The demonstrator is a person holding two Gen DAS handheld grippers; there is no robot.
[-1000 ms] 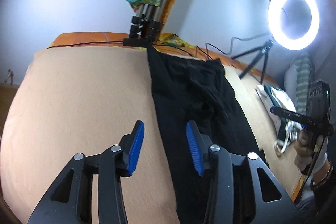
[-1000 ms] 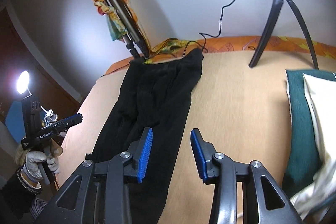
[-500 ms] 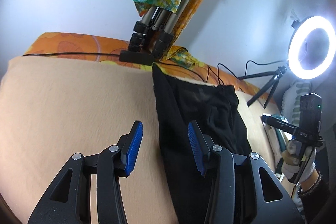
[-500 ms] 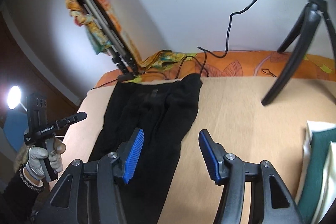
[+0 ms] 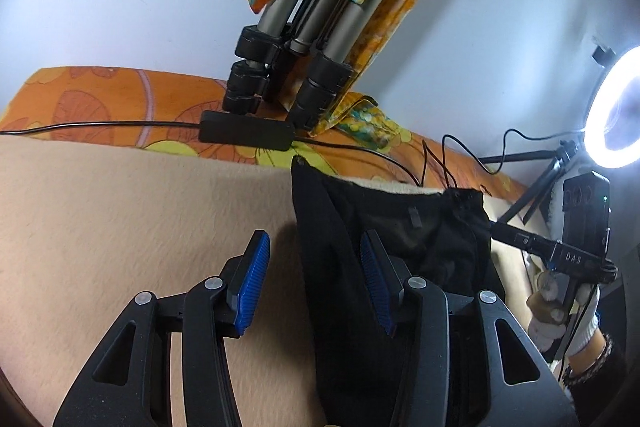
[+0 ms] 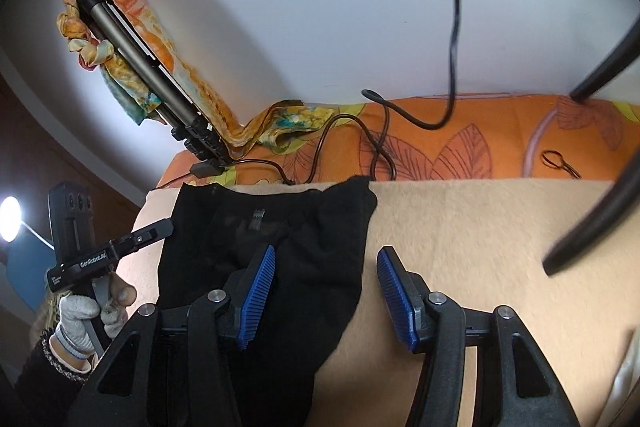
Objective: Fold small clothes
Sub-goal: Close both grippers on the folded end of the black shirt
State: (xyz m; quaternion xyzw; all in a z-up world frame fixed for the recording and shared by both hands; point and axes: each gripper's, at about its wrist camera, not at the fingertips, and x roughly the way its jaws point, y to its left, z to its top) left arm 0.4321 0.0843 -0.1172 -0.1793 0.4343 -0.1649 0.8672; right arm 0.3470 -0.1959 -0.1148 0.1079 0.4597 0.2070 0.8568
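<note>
A black garment (image 5: 400, 247) lies lengthwise on the beige blanket (image 5: 120, 227), its waistband end toward the wall. It also shows in the right wrist view (image 6: 304, 247). My left gripper (image 5: 314, 279) is open and empty, its jaws astride the garment's left edge near the waistband. My right gripper (image 6: 326, 291) is open and empty, its jaws astride the garment's right edge near the waistband corner (image 6: 360, 187). Each view shows the other hand-held gripper, in a gloved hand: the right one (image 5: 576, 259) and the left one (image 6: 92, 255).
A folded tripod (image 5: 288, 67) draped with a patterned scarf leans on the wall behind the garment. A black adapter and cables (image 5: 248, 131) lie on the orange sheet (image 6: 460, 147). A ring light (image 5: 616, 115) on a small tripod stands at the right; its legs (image 6: 592, 211) stand close by.
Both grippers have moved forward along the garment toward its waistband end and the wall. Both stayed open. The garment has not moved.
</note>
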